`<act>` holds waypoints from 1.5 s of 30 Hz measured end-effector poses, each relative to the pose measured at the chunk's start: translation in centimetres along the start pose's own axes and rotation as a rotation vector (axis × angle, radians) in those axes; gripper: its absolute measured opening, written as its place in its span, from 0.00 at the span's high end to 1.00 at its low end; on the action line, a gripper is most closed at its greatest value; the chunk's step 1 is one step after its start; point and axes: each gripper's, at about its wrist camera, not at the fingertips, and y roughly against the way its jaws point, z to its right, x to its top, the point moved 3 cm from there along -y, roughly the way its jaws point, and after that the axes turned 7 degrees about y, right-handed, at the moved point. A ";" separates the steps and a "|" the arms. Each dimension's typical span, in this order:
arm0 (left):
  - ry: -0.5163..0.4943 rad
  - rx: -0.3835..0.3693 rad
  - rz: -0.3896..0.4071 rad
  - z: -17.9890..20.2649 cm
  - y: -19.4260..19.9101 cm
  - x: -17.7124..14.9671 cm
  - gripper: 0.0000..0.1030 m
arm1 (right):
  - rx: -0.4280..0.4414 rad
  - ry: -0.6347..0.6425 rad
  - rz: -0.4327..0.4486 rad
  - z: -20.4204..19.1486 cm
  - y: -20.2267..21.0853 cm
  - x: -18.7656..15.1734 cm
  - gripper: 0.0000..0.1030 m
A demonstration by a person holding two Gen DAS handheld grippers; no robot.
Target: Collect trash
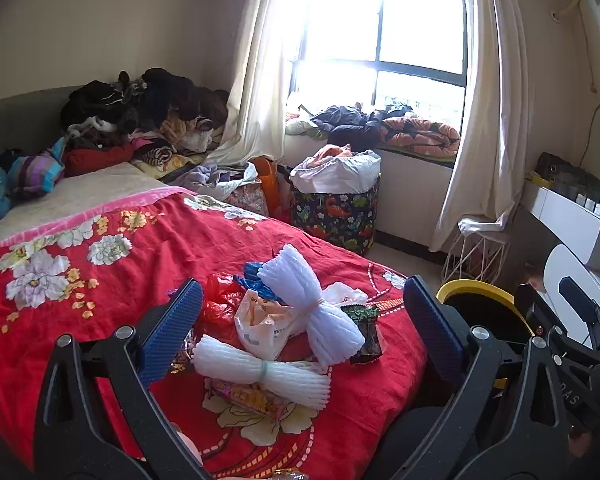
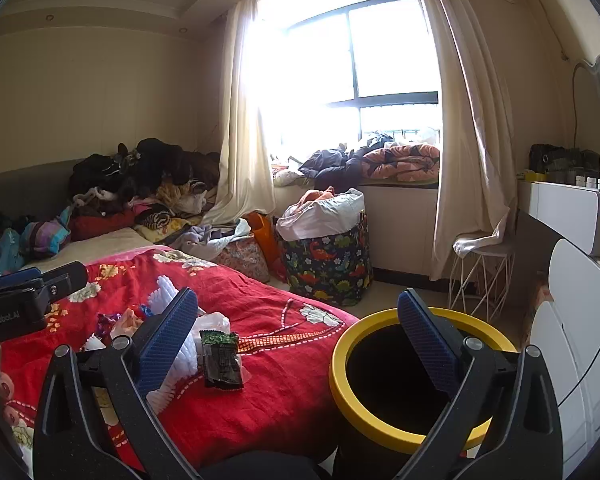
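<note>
A pile of trash lies on the red floral blanket (image 1: 80,312): two white foam net bundles (image 1: 312,304) (image 1: 260,376), a white plastic bag (image 1: 260,324), a red bag (image 1: 220,300), a blue bag (image 1: 256,276), a dark green snack wrapper (image 1: 366,332) and a colourful wrapper (image 1: 252,398). My left gripper (image 1: 300,328) is open above the pile, empty. A black bin with a yellow rim (image 2: 380,432) stands beside the bed. My right gripper (image 2: 296,344) is open and empty, between the bed edge and the bin. The green wrapper (image 2: 220,364) lies near its left finger.
Piled clothes (image 1: 140,112) cover the bed's far end. A dinosaur-print laundry basket (image 1: 336,208) and bags stand by the window. A white wire stool (image 2: 480,276) and a white dresser (image 2: 572,280) are on the right.
</note>
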 end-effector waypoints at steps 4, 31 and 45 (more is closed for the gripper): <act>0.000 -0.004 0.001 -0.1 0.1 0.0 0.10 | -0.006 0.002 0.001 0.0 0.1 -0.1 0.06; 0.003 0.000 0.007 0.1 0.4 0.2 0.10 | -0.006 -0.005 0.002 0.3 0.2 -0.1 0.06; 0.019 -0.015 0.002 0.0 0.2 0.5 0.10 | 0.001 -0.005 -0.004 0.4 0.1 -0.3 0.06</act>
